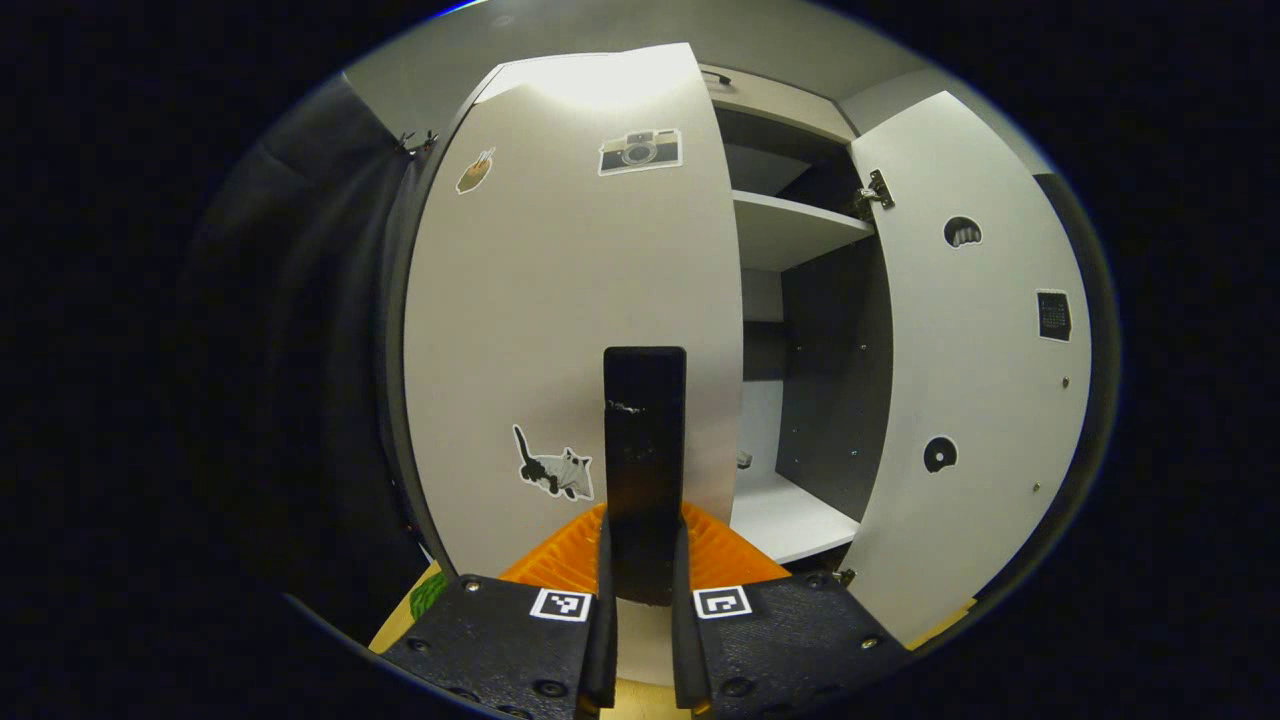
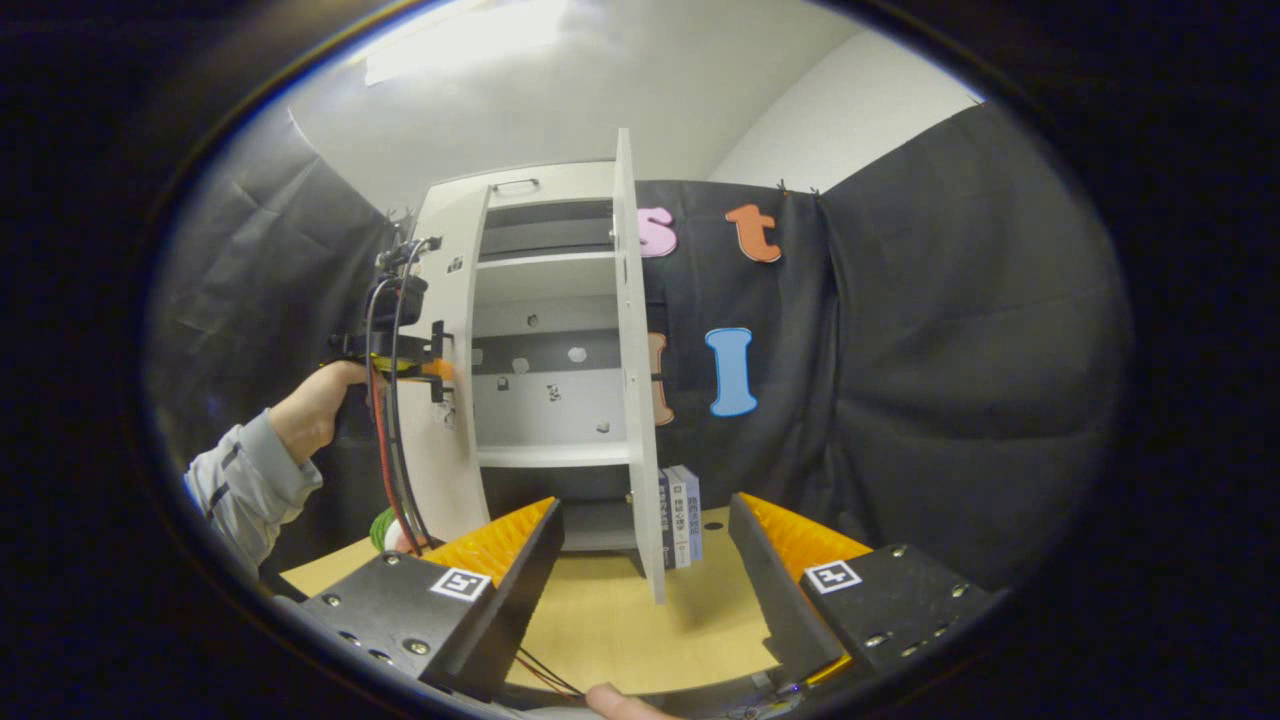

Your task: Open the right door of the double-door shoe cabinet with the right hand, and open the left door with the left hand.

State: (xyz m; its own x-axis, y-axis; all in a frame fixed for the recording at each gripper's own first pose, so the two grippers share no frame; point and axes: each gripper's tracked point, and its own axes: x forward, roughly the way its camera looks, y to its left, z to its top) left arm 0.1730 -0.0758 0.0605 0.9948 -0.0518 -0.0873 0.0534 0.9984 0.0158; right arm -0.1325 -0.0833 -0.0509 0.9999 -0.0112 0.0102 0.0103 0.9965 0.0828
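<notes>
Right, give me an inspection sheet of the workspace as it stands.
Surface: wooden table, bare in front of the cabinet.
Job's things: right door swung wide open; left door partly open; shelves bare.
Clutter: books upright behind the right door.
Grippers: left tool shut on the left door's handle; right tool open, holding nothing.
Cables: red and black wires hanging from the left tool.
Surroundings: black cloth wall.
</notes>
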